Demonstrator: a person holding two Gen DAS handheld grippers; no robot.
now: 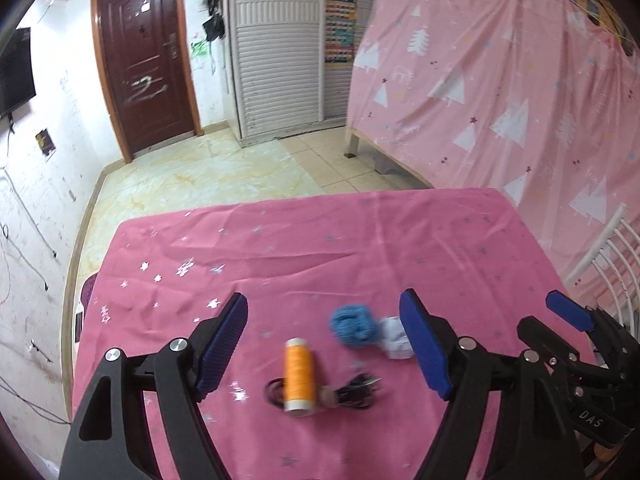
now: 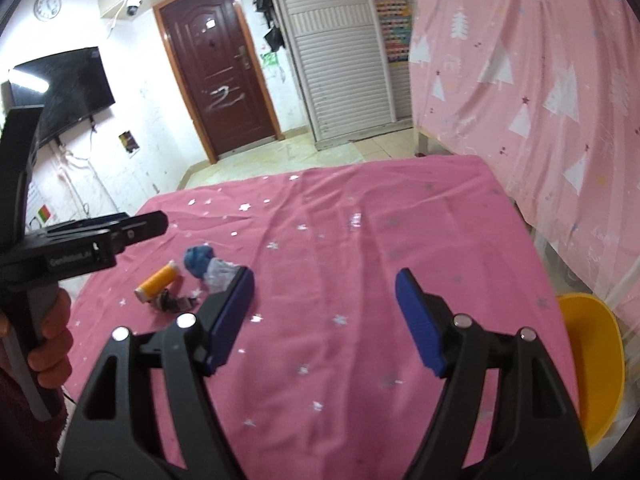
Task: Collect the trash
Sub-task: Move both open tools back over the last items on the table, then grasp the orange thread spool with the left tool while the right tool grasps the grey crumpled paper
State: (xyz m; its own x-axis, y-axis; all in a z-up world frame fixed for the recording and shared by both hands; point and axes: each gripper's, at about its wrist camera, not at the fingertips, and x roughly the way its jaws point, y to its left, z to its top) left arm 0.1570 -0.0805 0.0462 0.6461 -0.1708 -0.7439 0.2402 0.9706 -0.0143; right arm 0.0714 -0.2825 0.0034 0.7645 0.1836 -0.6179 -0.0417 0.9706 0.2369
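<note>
Left wrist view: the left gripper [image 1: 324,344] stands over the near part of the table [image 1: 360,240], jaws wide apart and holding nothing. Between and beyond them lies a small cluster on the pink cloth: an orange thread spool [image 1: 298,376], its long axis running away from the camera; a black tangled item [image 1: 356,394] touching its right side; a blue crumpled wad [image 1: 354,326] and a white crumpled piece [image 1: 394,338] just behind. The far half of the cloth is bare up to the far edge. The right gripper [image 1: 570,314] shows at the right edge.

Right wrist view: the right gripper [image 2: 324,320] hangs over bare cloth, jaws wide, nothing between them. The cluster lies left of it, the spool [image 2: 158,280] slanting up to the right. A yellow bin [image 2: 600,368] stands off the table's right edge; its contents cannot be made out. A hand [image 2: 48,340] grips the left tool.
</note>
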